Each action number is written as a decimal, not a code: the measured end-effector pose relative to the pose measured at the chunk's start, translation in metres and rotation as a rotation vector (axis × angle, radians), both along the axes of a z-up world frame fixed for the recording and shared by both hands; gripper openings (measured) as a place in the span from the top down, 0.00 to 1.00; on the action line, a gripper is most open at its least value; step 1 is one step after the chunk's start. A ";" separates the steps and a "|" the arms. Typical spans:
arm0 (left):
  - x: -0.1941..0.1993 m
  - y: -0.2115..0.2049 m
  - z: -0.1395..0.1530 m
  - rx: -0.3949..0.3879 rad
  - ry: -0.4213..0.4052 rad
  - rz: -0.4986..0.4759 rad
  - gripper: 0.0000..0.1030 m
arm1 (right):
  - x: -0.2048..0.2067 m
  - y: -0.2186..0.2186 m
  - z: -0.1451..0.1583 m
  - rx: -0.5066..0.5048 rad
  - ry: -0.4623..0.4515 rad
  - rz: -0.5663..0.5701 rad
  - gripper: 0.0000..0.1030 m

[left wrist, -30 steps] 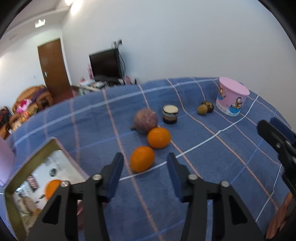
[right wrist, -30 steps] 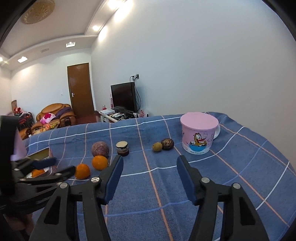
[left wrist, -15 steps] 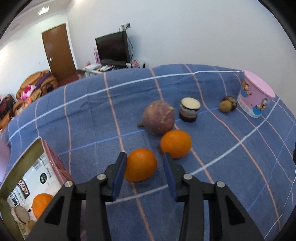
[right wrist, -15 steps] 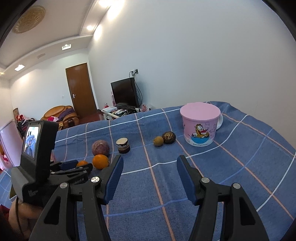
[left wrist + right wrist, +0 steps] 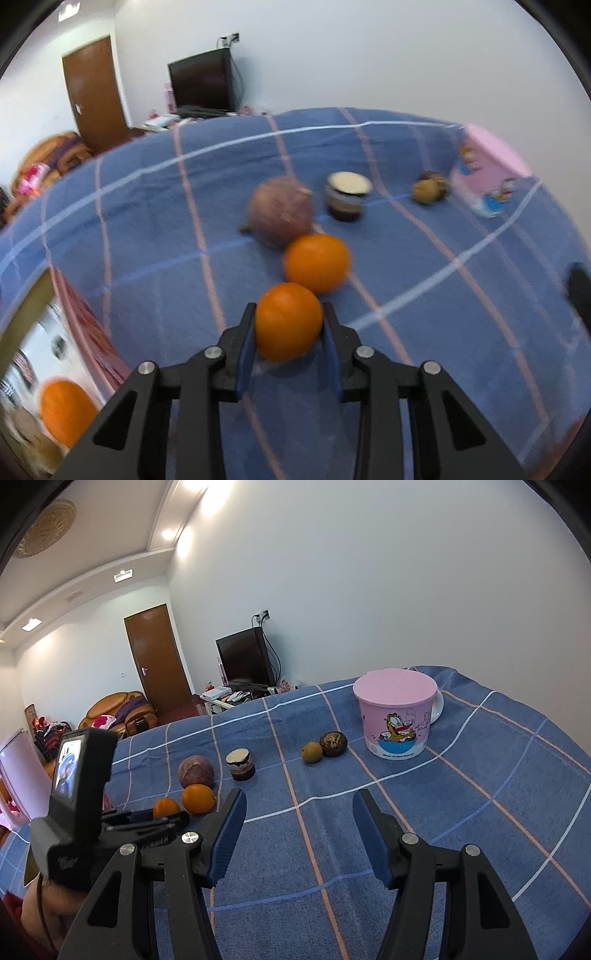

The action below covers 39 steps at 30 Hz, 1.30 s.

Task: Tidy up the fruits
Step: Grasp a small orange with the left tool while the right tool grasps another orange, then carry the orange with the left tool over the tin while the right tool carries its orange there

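Left tongs (image 5: 288, 326) are pinching the near orange (image 5: 288, 325) on the tabletop (image 5: 424, 314) — firm, round, rollable, gripped across its middle; right tongs (image 5: 299, 834) are hanging spread, empty.

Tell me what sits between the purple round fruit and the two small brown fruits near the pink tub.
A small dark jar with a pale lid stands between the purple fruit and the two small brown fruits, clearest in the right wrist view.
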<state>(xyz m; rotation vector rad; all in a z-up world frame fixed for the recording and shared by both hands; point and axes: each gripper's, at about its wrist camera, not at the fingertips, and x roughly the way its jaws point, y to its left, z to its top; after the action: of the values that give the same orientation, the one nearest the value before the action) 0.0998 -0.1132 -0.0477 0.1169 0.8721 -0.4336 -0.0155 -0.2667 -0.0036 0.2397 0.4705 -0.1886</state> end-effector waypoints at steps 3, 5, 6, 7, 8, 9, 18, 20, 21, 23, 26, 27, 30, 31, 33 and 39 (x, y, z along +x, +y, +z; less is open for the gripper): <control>-0.021 0.009 0.008 -0.112 0.001 -0.034 0.67 | -0.001 0.000 0.001 0.002 -0.006 -0.001 0.40; -0.033 0.019 0.017 -0.149 -0.028 -0.043 0.67 | -0.002 0.000 0.001 0.002 -0.011 0.000 0.40; -0.039 0.023 0.022 -0.161 -0.047 -0.045 0.67 | -0.002 0.001 0.001 0.000 -0.011 0.001 0.40; -0.047 0.028 0.028 -0.171 -0.076 -0.042 0.67 | -0.002 0.002 0.001 -0.003 -0.008 0.006 0.40; -0.052 0.032 0.032 -0.173 -0.098 -0.036 0.67 | -0.001 0.003 0.001 -0.005 -0.003 0.013 0.40; -0.054 0.037 0.037 -0.170 -0.124 -0.026 0.67 | 0.002 0.005 0.000 -0.007 0.006 0.029 0.40; -0.061 0.084 0.057 -0.168 -0.257 0.038 0.67 | 0.069 0.052 -0.001 0.021 0.122 0.227 0.40; -0.059 0.094 0.058 -0.183 -0.269 0.051 0.67 | 0.091 0.066 -0.007 0.033 0.158 0.271 0.40; -0.058 0.098 0.059 -0.184 -0.275 0.061 0.67 | 0.103 0.071 -0.013 0.045 0.186 0.283 0.40; -0.056 0.103 0.058 -0.191 -0.280 0.074 0.67 | 0.122 0.078 -0.026 0.073 0.247 0.292 0.40; -0.051 0.105 0.056 -0.179 -0.284 0.095 0.67 | 0.142 0.082 -0.039 0.094 0.304 0.284 0.40; -0.050 0.106 0.055 -0.176 -0.280 0.100 0.67 | 0.147 0.083 -0.041 0.106 0.315 0.284 0.40; -0.046 0.105 0.052 -0.160 -0.269 0.110 0.67 | 0.160 0.089 -0.046 0.088 0.358 0.269 0.40; -0.046 0.104 0.051 -0.147 -0.273 0.116 0.67 | 0.160 0.090 -0.045 0.073 0.363 0.266 0.45; -0.045 0.102 0.049 -0.125 -0.279 0.119 0.67 | 0.160 0.095 -0.045 0.036 0.375 0.257 0.55; -0.045 0.097 0.044 -0.087 -0.299 0.122 0.67 | 0.135 0.086 -0.032 0.025 0.316 0.219 0.58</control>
<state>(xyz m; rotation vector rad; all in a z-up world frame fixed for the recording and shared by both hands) 0.0545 -0.0159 -0.0040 0.0462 0.5617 -0.3290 0.1195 -0.1802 -0.0361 0.1815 0.8088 -0.0052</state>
